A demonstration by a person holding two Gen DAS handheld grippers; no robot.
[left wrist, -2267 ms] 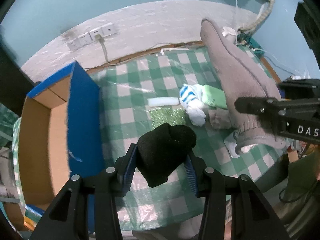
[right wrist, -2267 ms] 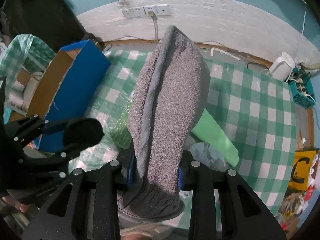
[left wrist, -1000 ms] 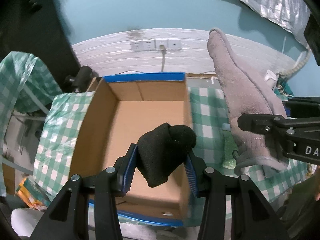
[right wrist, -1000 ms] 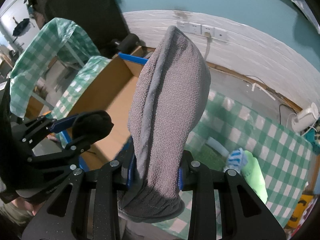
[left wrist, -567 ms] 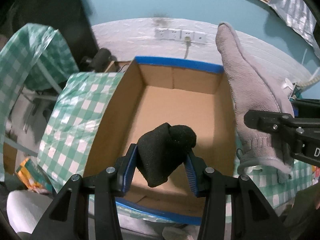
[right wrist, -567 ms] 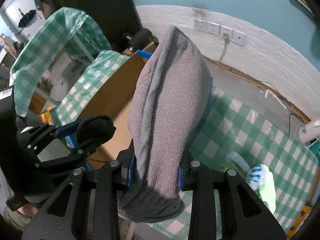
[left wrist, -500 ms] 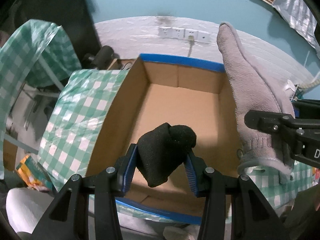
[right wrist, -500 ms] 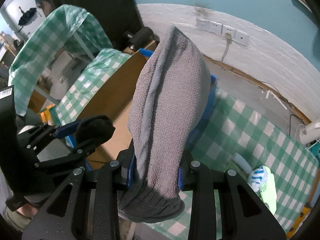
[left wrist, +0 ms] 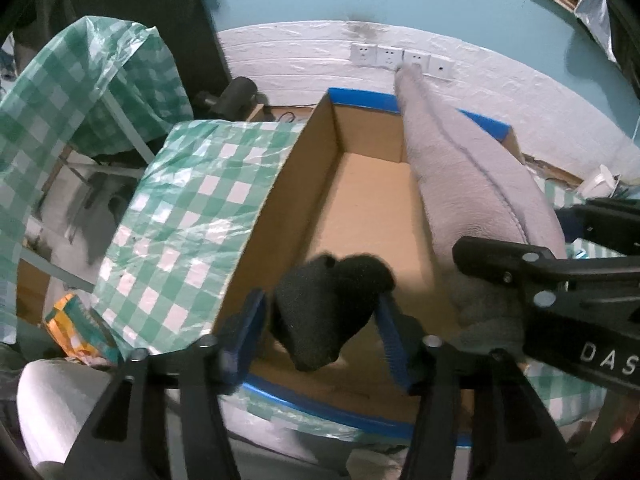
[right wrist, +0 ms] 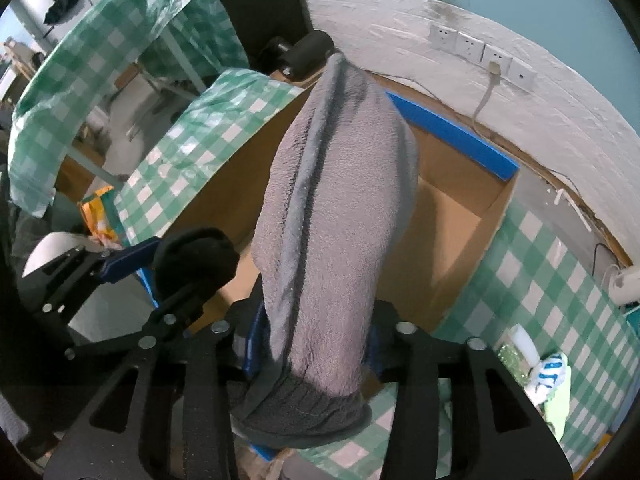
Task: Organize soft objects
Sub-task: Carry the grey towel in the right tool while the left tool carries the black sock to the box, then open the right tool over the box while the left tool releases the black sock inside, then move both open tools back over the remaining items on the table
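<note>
A black sock hangs between the jaws of my left gripper, above the near end of an open cardboard box with a blue-taped rim. The jaws are opening, and a gap shows between the left pad and the sock. My right gripper has a long grey sock standing up between its jaws. These jaws are opening too, and the pads no longer squeeze it. The grey sock leans over the box's right side. The box floor is bare.
A green-checked plastic cloth covers the table left of the box and drapes over a frame. Wall sockets sit behind the box. A blue-striped sock and green soft things lie on the table at right. A white roll is at lower left.
Both grippers have travelled from the table to above the box and sunk a little. Both pairs of jaws stand wider than half a second ago. The grey sock leans further over the box.
</note>
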